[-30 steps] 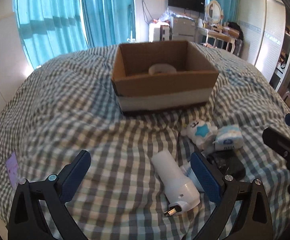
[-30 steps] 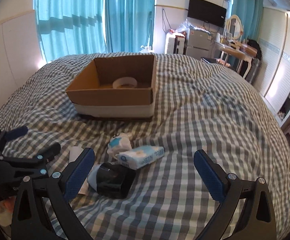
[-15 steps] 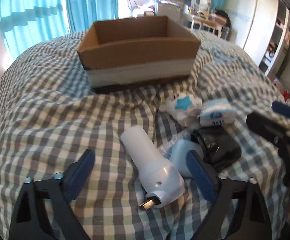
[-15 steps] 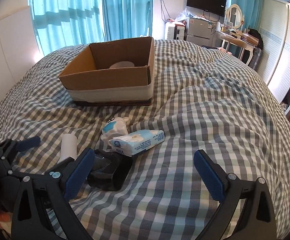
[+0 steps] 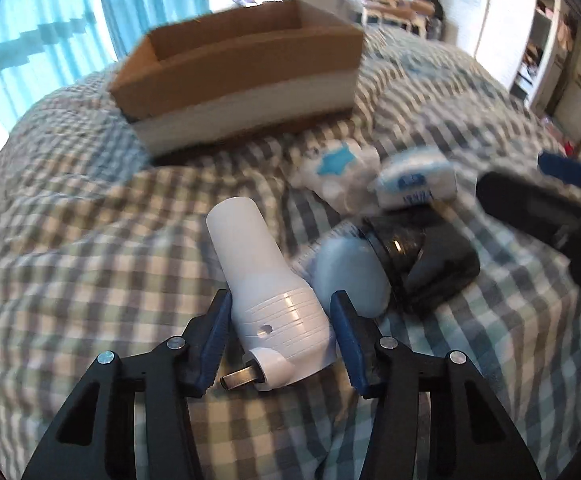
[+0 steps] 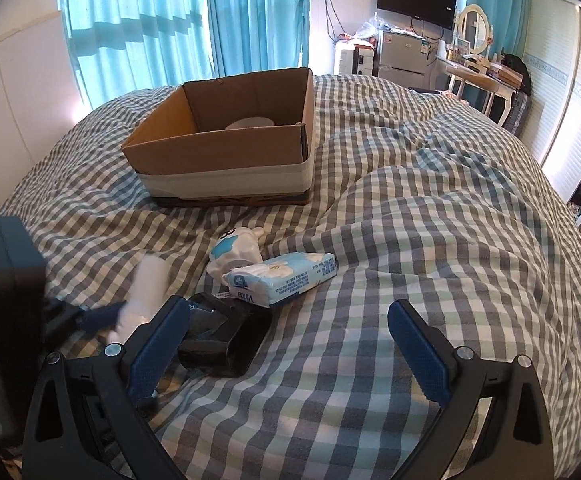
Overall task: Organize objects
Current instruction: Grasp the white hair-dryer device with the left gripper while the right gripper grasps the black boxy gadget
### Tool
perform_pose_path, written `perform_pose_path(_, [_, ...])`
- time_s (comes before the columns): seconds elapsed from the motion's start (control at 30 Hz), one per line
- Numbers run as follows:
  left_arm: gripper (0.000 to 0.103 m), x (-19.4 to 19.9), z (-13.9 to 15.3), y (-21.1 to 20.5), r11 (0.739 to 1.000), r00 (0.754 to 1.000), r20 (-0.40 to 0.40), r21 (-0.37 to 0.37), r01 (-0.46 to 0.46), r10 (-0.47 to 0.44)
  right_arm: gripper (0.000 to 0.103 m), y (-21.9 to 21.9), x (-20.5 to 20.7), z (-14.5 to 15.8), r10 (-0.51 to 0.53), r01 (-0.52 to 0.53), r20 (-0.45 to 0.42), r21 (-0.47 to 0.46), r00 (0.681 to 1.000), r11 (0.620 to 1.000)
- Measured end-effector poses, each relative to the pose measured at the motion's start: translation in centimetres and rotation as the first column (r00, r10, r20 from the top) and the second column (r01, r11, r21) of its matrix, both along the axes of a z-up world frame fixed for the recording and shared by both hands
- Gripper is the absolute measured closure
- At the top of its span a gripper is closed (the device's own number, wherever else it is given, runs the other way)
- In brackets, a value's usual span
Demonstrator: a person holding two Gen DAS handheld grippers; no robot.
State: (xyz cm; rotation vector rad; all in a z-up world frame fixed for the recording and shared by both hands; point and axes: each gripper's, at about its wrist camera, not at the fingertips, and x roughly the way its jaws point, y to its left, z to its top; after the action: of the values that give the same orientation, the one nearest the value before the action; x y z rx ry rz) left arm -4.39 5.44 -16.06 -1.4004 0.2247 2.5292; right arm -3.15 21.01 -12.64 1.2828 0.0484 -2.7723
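Note:
A white plug-in device [image 5: 268, 280] with a metal plug lies on the checked bedspread. My left gripper [image 5: 280, 320] has its blue pads on both sides of the device's wide end, closed onto it. It shows blurred in the right wrist view [image 6: 148, 288]. Beside it lie a pale blue oval object [image 5: 348, 272], a black gadget [image 5: 430, 260], a white-and-blue plush toy [image 5: 338, 168] and a tissue pack [image 5: 414, 184]. My right gripper [image 6: 288, 342] is open and empty above the bed, right of the black gadget [image 6: 226, 340].
An open cardboard box [image 6: 226, 156] with a tape roll [image 6: 250, 123] inside stands further back on the bed [image 6: 430, 240]. Curtains, a fridge, a TV and a dressing table are behind. The right gripper shows at the right edge of the left wrist view [image 5: 550, 200].
My left gripper moved forward and down to the white device and its jaws closed in from wide open onto the wide end. The right gripper shifted slightly and stayed open.

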Motion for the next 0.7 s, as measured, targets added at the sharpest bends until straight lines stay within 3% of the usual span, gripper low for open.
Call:
perform_pose_path(0.1, [0.051,0.3,1.9,-1.4,0.999,0.999,-0.046,0.03,-0.028,0.029,0.003,0.0,0.0,-0.2,0.001,-0.001,0.0,0.002,1.0,1.0])
perform_pose_path(0.2, [0.051,-0.1,3.1,-2.5,0.998,0.995,-0.075,0.013,-0.062,0.063,0.003,-0.3,0.0,-0.6,0.003,-0.003,0.01,0.003,1.0,1.0])
perform_pose_path(0.47, [0.052,-0.2,3.8,-4.4,0.995,0.99,-0.096,0.009,-0.1,0.1,0.004,-4.2,-0.4,-2.9,0.109,-0.114,0.08,0.058,0.991,0.992])
perform_pose_path(0.53, [0.051,-0.2,3.6,-4.3,0.995,0.99,-0.094,0.012,-0.1,0.101,0.01,-5.0,-0.7,-3.8,0.114,-0.123,0.103,0.089,0.988,0.988])
perform_pose_path(0.57, [0.051,-0.2,3.5,-4.4,0.995,0.991,-0.092,0.014,-0.099,0.1,0.018,-5.0,-0.9,-4.1,0.113,-0.124,0.112,0.096,0.987,0.988])
perform_pose_path(0.6, [0.051,-0.1,3.5,-4.6,0.995,0.991,-0.089,0.019,-0.1,0.101,0.035,-5.1,-1.0,-4.4,0.111,-0.122,0.115,0.097,0.987,0.988])
perform_pose_path(0.7, [0.051,0.1,3.2,-4.6,0.995,0.992,-0.08,0.031,-0.094,0.097,0.054,-5.5,-1.1,-4.9,0.147,-0.157,0.138,0.064,0.98,0.986])
